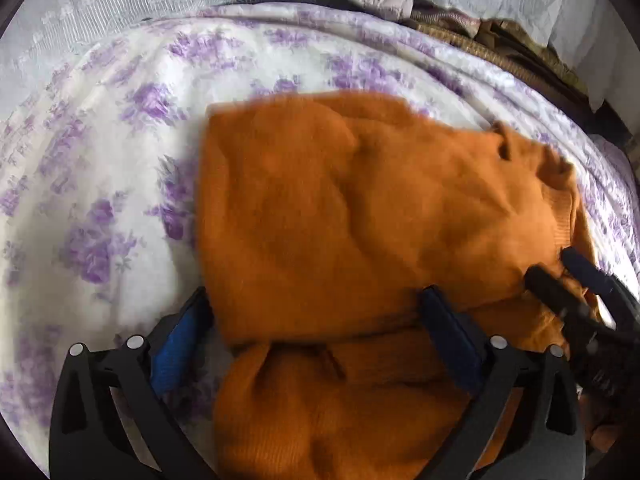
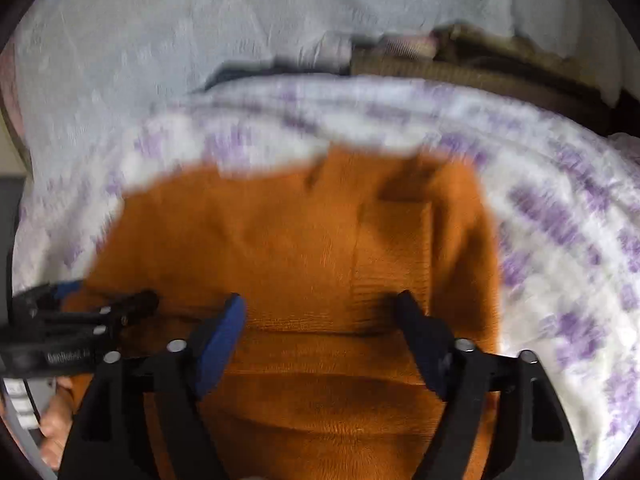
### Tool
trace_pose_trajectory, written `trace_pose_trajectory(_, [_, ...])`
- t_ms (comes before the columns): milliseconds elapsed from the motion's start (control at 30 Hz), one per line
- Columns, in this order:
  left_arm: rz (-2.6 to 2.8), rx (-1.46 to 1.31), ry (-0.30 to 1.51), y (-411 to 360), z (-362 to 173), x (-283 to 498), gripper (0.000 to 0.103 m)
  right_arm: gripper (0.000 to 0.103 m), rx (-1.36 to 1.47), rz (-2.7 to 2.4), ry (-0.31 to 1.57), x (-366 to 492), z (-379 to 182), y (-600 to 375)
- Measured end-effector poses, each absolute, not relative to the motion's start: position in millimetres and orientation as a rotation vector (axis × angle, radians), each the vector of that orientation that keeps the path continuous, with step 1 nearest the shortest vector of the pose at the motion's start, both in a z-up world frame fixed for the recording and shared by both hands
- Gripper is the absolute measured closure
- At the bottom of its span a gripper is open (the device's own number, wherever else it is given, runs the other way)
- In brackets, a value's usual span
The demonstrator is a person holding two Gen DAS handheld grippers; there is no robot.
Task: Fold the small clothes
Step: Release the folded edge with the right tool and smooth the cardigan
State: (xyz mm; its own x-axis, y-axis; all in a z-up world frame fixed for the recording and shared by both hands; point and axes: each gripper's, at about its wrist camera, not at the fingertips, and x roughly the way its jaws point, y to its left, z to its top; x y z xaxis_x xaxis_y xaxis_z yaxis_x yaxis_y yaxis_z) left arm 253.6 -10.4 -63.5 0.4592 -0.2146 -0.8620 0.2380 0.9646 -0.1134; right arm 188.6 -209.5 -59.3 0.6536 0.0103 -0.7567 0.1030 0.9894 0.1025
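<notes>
Our left gripper (image 1: 316, 312) has its fingers wide apart, one blue pad (image 1: 176, 344) over the bedcover at the left edge of the orange sweater (image 1: 340, 208) and the other finger on top of the knit. Nothing is pressed between them; the sweater edge only lies across the gap. The sweater is already folded over itself: an upper layer lies flat on a lower layer, which bunches under the gripper. It rests on the white bedcover with purple flowers (image 1: 100, 140), and the collar side points to the right in this view.

Further right in the left wrist view, the fingertips of our right gripper (image 1: 560, 276) come in at the sweater's right edge.

In the right wrist view, the right gripper (image 2: 320, 316) also stands open, both fingers over the sweater (image 2: 280, 240) with a wide gap and no cloth pinched. A ribbed band (image 2: 392, 264) of the sweater lies just ahead of its right finger. The left gripper (image 2: 104, 312) appears at the left, on the sweater's left edge. The view is blurred. Behind the bedcover (image 2: 560, 220) hangs a pale lace cloth (image 2: 160, 40), and brown fabric (image 2: 460, 68) lies at the far right.
</notes>
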Motion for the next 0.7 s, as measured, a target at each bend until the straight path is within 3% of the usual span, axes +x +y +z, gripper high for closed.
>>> trace_pose_trajectory(100, [-0.269,0.014,1.041,-7.4,-53.8,251.0,0.004,0.021,0.158,-0.050,0.831,184.1,-51.4,-210.8])
trace_pose_trajectory(200, [-0.227,-0.008,0.912,0.6,-24.6,251.2,0.004,0.021,0.214,-0.034,0.789,185.0,-37.6,-217.3])
trace_pose_trajectory(267, [-0.201,-0.019,0.858,3.2,-10.2,256.3,0.004,0.016,0.235,-0.040,0.750,190.6,-25.2,-222.9])
trace_pose_trajectory(367, [-0.240,-0.031,0.967,-2.4,-29.8,279.8,0.004,0.011,0.275,-0.072,0.742,208.6,-32.5,-240.8])
trace_pose_trajectory(433, [-0.232,0.009,1.083,-10.4,-68.5,294.6,0.004,0.008,0.306,-0.079,0.852,225.0,-61.1,-249.2])
trace_pose_trajectory(700, [-0.197,0.118,0.901,-13.1,-35.3,246.9,0.004,0.006,0.189,-0.086,0.747,187.3,-32.2,-229.7])
